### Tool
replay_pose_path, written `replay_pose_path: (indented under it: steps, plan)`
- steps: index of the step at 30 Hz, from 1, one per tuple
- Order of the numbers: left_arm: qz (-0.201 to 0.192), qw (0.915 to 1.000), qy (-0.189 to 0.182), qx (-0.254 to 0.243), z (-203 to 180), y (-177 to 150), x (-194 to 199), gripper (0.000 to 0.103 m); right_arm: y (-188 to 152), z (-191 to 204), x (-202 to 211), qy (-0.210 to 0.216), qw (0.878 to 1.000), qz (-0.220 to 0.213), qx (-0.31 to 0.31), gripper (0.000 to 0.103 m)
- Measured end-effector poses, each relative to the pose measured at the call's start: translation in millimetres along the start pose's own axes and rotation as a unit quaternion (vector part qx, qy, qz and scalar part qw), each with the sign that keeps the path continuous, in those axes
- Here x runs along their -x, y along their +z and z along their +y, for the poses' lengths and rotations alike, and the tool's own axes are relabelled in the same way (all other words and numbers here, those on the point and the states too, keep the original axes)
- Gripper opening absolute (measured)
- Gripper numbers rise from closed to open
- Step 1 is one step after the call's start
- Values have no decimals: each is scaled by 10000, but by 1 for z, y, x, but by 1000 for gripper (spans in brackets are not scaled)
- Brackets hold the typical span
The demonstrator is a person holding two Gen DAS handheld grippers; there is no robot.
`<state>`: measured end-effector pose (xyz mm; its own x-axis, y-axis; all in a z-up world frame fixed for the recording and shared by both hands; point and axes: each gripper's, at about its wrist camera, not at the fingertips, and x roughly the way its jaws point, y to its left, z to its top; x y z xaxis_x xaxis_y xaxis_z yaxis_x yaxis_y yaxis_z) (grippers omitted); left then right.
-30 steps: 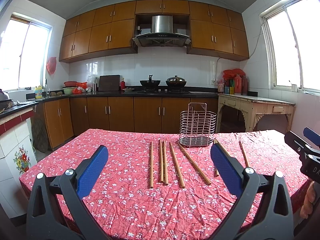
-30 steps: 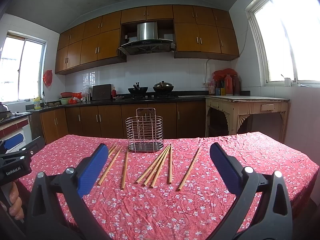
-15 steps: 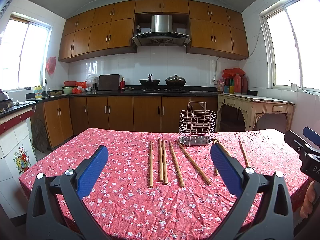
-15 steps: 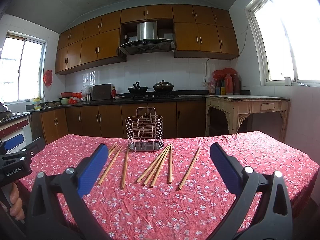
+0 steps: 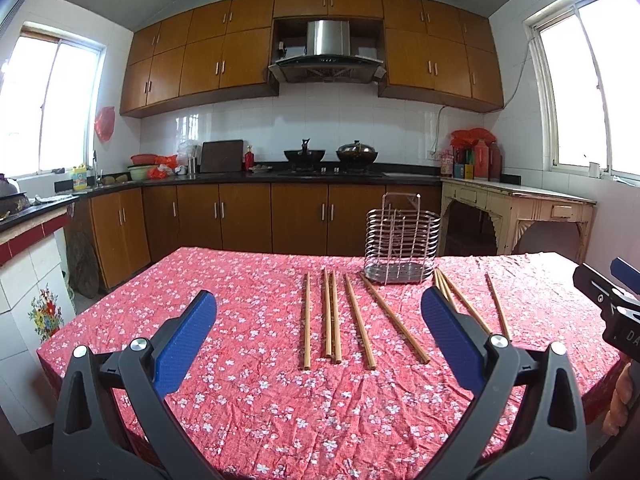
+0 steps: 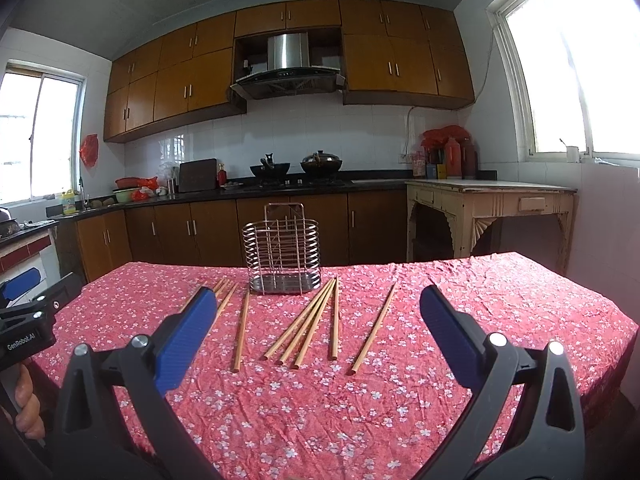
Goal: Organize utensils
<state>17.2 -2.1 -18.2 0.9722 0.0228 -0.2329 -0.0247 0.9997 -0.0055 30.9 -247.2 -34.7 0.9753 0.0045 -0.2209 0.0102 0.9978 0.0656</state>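
Both claws wide apart, nothing held, hovering above the near edge of the table. My left gripper (image 5: 318, 320) faces the left-hand spread of sticks; my right gripper (image 6: 318, 320) faces the right-hand spread. No pick begun, as I judge it.

Risks, left to right:
- The slim round light-brown wooden chopsticks on the left (image 5: 332, 316) lie as one single, then two touching side by side, then two angled ones. Closing on the touching pair would likely lift both, or roll one away.
- The wrinkled red cotton-like tablecloth with small white flowers (image 5: 248, 400) has ridges. Low pads could snag a fold and drag the cloth, shifting every stick on it.
- The upright oval basket of thin chromed wire rings with a perforated tray base and tall wire handle (image 6: 281, 258) stands at mid-table, far end, and looks light. A stick tip catching between rings rather than clearing the rim could tip or push it.
- The fanned group of chopsticks on the right (image 6: 310, 324) converges toward the basket; the far ends nearly touch, so a pinch there grabs several.
- The grippers sit side by side; reaching for the middle sticks with both risks collision.

Pads: ribbed blue rubbery faces on black plastic arms, so grip on smooth wood should be fair, though a round stick may pivot.
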Motion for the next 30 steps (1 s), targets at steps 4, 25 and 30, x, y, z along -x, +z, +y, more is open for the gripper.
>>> replay_pose_path:
  steps: [4,25,30]
  plan:
    - [440,9988,110,203,11,-5,-21,101,-10,-12,-34,-156,9970,715,-234,99]
    - [2541,9669,-152,160,34,-25,-160,57,-52,-48,-185,-531,9476,3048,-793,28]
    - [2923,9560,-238,-90,22,-35,-176,38,-52,-57,-188,-595,9472,3033,-857,9]
